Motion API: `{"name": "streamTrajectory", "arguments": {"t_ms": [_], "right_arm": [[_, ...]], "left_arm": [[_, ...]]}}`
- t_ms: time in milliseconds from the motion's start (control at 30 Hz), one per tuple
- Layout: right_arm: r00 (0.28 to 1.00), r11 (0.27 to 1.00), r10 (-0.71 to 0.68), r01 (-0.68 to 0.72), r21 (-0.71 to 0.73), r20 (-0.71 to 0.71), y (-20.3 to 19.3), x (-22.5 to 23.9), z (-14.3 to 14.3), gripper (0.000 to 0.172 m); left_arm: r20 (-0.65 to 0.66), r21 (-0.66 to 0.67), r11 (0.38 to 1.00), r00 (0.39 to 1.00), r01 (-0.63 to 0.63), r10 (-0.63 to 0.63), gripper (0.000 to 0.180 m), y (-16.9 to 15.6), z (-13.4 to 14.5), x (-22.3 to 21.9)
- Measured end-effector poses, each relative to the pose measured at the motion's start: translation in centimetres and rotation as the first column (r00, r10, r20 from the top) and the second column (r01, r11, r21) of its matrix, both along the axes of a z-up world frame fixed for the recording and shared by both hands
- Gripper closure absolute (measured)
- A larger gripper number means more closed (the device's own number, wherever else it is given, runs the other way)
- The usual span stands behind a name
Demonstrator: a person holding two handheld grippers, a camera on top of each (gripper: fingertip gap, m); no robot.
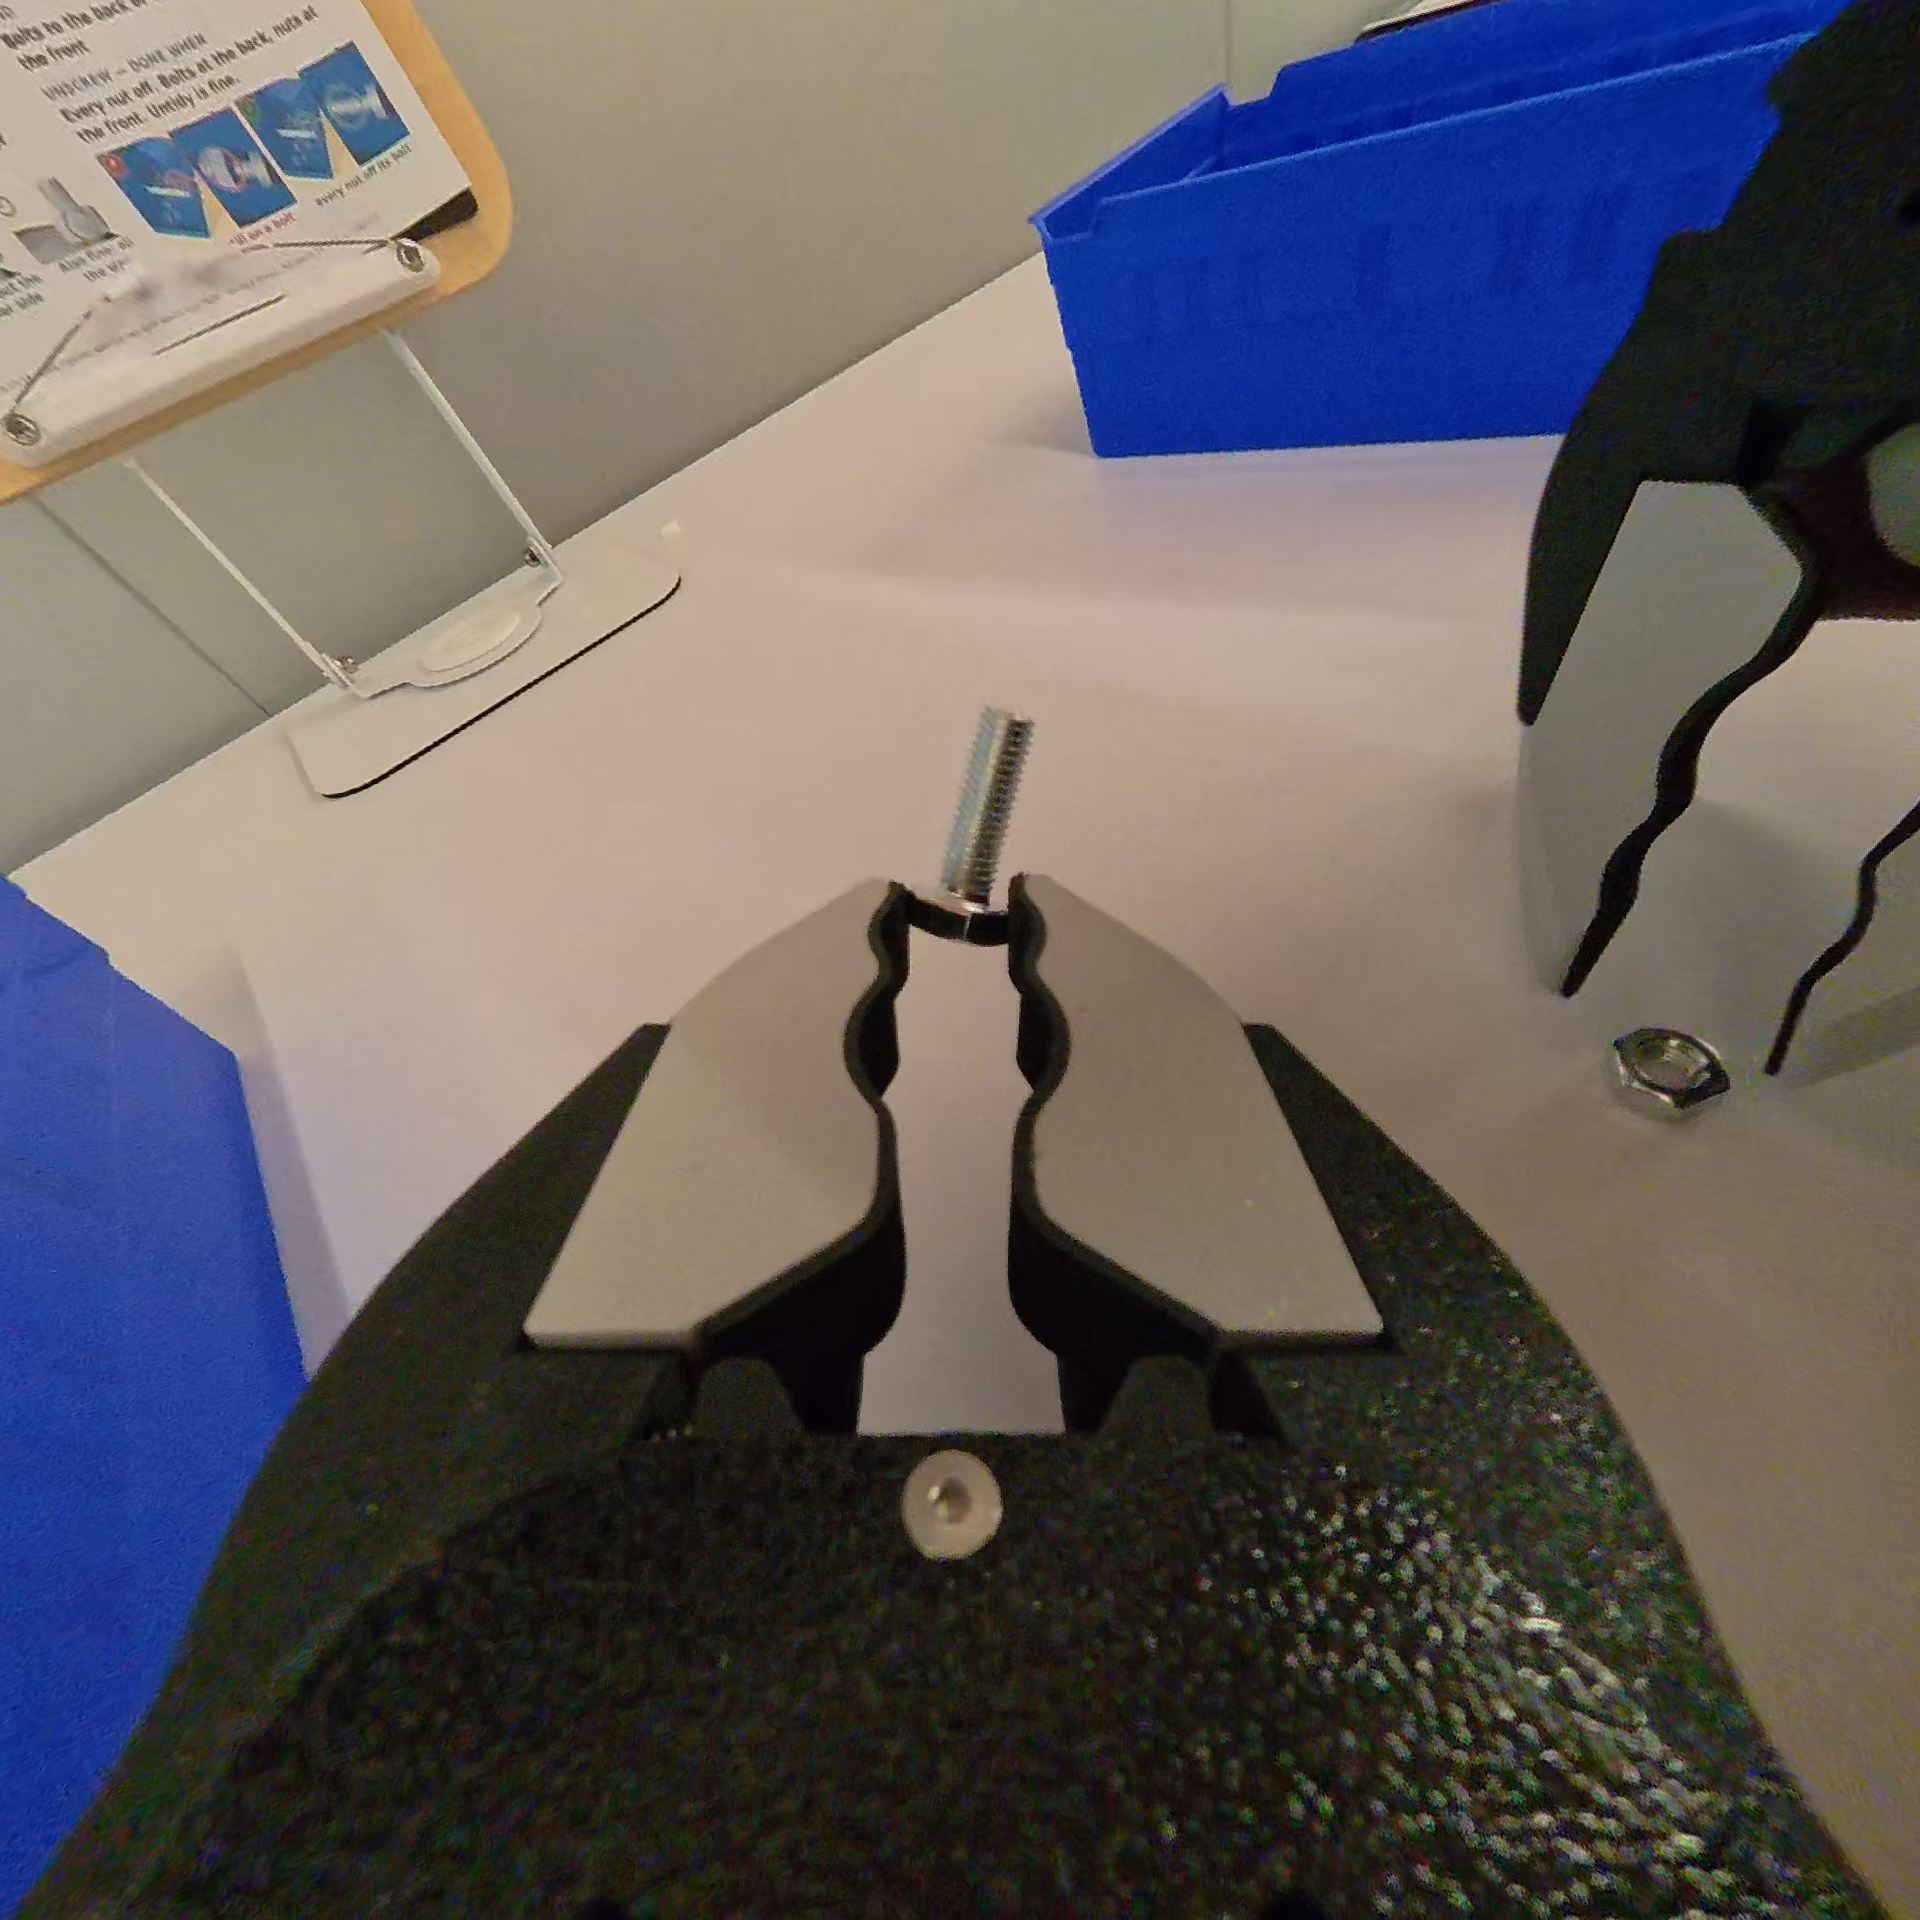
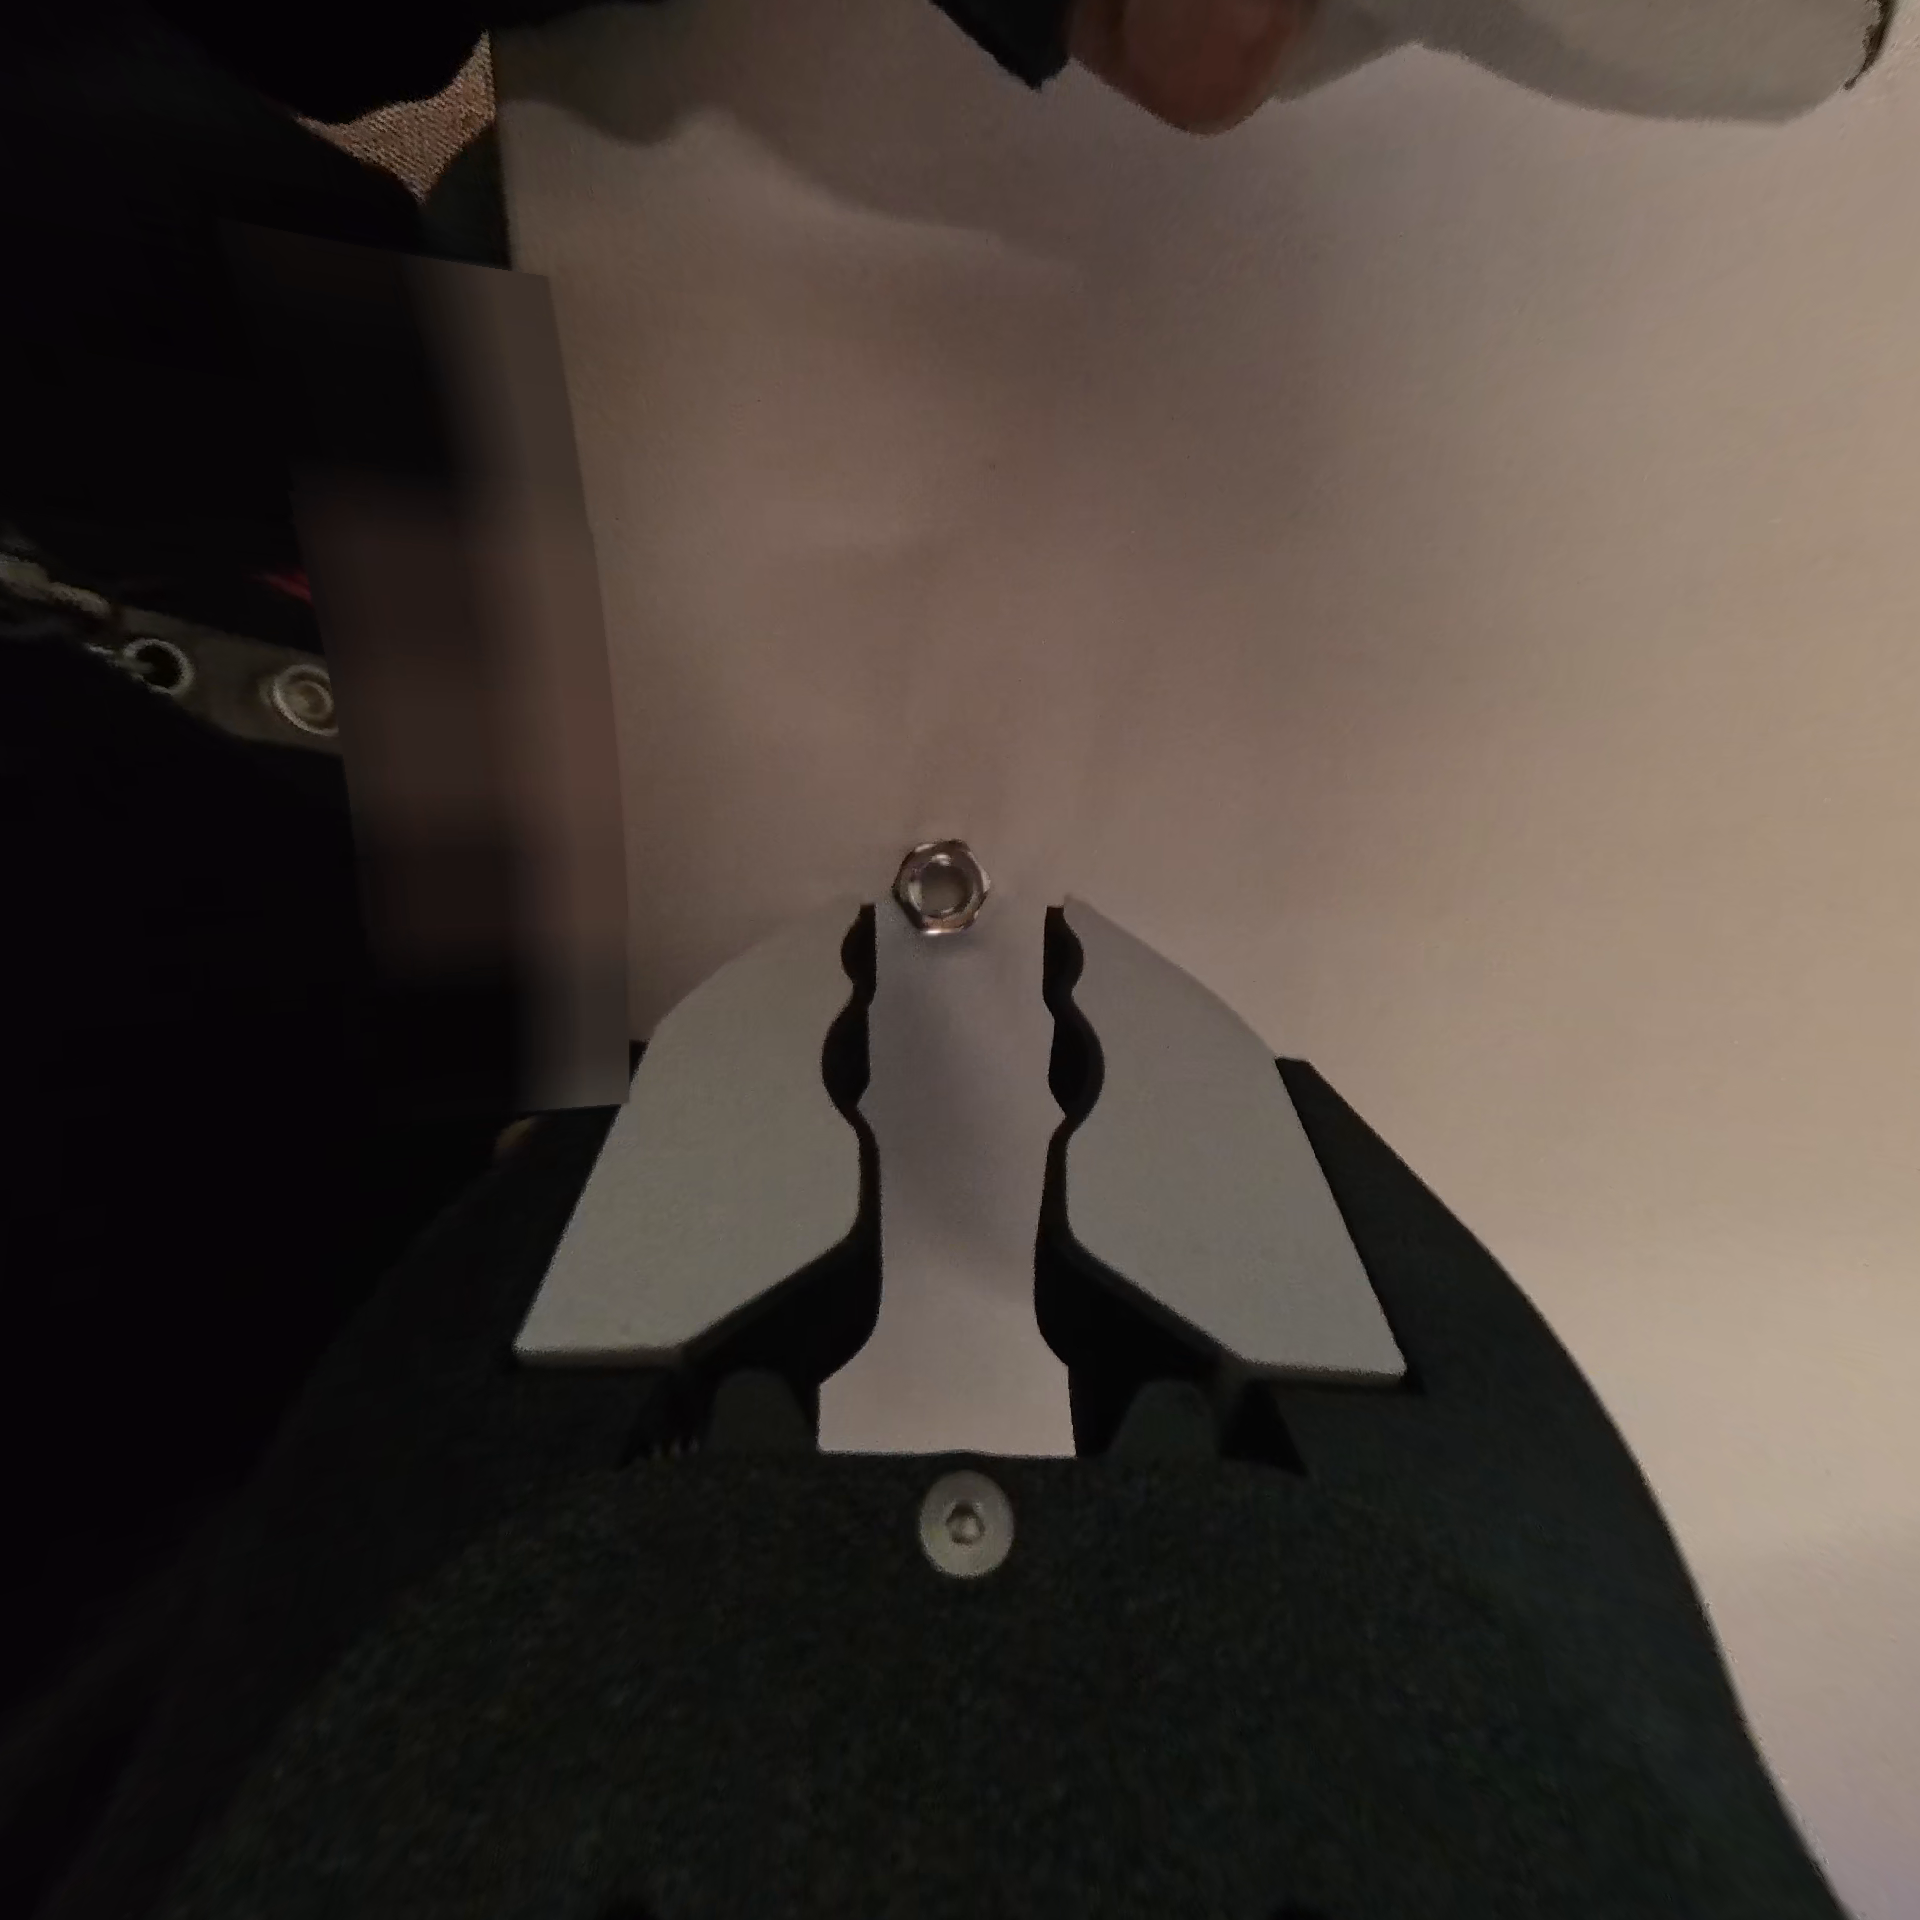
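Bolt (image 1: pixel 987 800) in left gripper (image 1: pixel 956 914)

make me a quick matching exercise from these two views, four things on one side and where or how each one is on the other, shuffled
Things:
1. bolt
2. nut
3. blue bin
4. sheet stand

Places or states:
A. lying flat on the white table, free between open fingertips
B. at the far right of the table
C. clamped by its head, threads pointing away
D. at the far left, by the wall

Pairs: 1-C, 2-A, 3-B, 4-D
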State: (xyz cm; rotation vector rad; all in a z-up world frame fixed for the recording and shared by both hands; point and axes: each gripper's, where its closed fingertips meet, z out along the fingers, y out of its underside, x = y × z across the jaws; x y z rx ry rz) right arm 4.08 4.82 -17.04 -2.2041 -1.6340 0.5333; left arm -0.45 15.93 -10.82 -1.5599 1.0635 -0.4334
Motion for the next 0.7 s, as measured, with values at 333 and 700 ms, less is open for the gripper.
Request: {"name": "streamTrajectory", "arguments": {"t_ms": [333, 700], "right_arm": [[1.000, 1.000, -0.026, 0.026, -0.013, 0.001, 0.17, -0.46, -0.14, 0.141], [0.997, 0.996, -0.066, 0.064, -0.066, -0.029, 0.34, -0.59, -0.29, 0.154]], "left_arm": [[-0.025, -0.025, 0.999, 0.999, 0.020, -0.021, 0.163, -0.13, -0.44, 0.26], [0.013, -0.077, 0.996, 0.999, 0.052, -0.051, 0.163, -0.32, -0.24, 0.91]]}}
